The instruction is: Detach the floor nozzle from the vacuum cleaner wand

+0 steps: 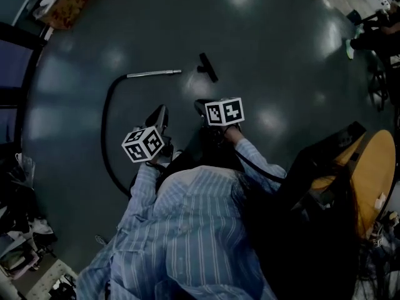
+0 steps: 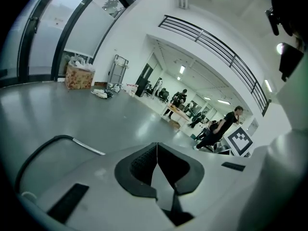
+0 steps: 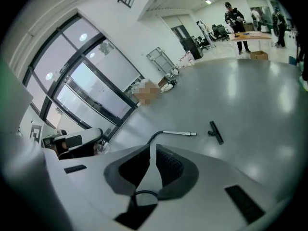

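Note:
The black floor nozzle point(image 1: 208, 67) lies on the dark grey floor, a short gap to the right of the silver wand point(image 1: 154, 74) and apart from it. The wand's black hose point(image 1: 107, 136) curves back toward me. Both grippers hang over the floor well short of them. My left gripper point(image 1: 162, 110) is shut and holds nothing; in its own view the pads point(image 2: 144, 160) meet, with the wand point(image 2: 89, 147) beyond at the left. My right gripper point(image 1: 200, 104) is shut and empty too; its view looks past its tip point(image 3: 150, 146) to the wand point(image 3: 179, 133) and the nozzle point(image 3: 216, 132).
A cardboard box point(image 1: 65, 5) with clutter stands at the far left by the glass wall. A round wooden table point(image 1: 375, 174) and dark chairs crowd my right side. Bags and odds lie at the near left point(image 1: 25, 255). People point(image 2: 226, 126) stand far off.

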Tool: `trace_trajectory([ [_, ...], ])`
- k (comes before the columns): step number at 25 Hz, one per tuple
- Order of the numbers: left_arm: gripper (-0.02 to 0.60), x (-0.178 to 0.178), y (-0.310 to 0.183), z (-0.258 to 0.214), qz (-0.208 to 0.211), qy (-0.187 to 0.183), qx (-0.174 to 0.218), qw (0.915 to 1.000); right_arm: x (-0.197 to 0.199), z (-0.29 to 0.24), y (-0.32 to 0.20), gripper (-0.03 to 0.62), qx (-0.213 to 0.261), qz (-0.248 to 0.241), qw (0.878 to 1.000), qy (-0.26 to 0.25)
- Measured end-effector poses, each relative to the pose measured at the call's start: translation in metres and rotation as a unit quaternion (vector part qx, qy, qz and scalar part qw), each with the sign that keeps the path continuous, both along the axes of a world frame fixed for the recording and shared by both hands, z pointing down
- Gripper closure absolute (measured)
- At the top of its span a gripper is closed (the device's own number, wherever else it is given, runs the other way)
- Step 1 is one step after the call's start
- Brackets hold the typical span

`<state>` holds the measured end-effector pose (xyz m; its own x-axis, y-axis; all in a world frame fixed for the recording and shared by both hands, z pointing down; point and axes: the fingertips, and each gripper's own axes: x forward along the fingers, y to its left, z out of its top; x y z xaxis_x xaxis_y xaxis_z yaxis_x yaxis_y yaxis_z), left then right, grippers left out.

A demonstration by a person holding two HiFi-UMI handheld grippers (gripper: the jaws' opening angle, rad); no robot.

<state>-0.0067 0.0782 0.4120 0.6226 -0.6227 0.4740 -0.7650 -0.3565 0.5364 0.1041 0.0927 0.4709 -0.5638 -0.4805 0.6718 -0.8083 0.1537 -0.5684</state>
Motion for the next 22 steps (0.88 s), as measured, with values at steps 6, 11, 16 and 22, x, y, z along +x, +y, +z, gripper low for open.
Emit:
trace_trajectory([
  [6, 0.571, -0.049, 0.053, -0.022, -0.007, 0.039, 0.028, 0.9988, -0.052, -0.018, 0.034, 0.551, 0.018, -0.005, 1.0, -0.006],
  [11, 0.572, -0.131, 0.098, -0.026, -0.004, 0.03, 0.033, 0.999, -0.131, -0.021, 0.081, 0.551, 0.009, 0.009, 0.999, -0.037],
  [16, 0.571, -0.208, 0.139, -0.004, -0.001, 0.025, 0.018, 0.9995, -0.202, -0.001, 0.13, 0.551, -0.018, 0.034, 0.998, -0.056],
  [22, 0.572, -0.195, 0.17, 0.015, 0.025, 0.036, -0.001, 0.999, -0.188, 0.004, 0.18, 0.551, -0.02, 0.061, 0.997, -0.031],
])
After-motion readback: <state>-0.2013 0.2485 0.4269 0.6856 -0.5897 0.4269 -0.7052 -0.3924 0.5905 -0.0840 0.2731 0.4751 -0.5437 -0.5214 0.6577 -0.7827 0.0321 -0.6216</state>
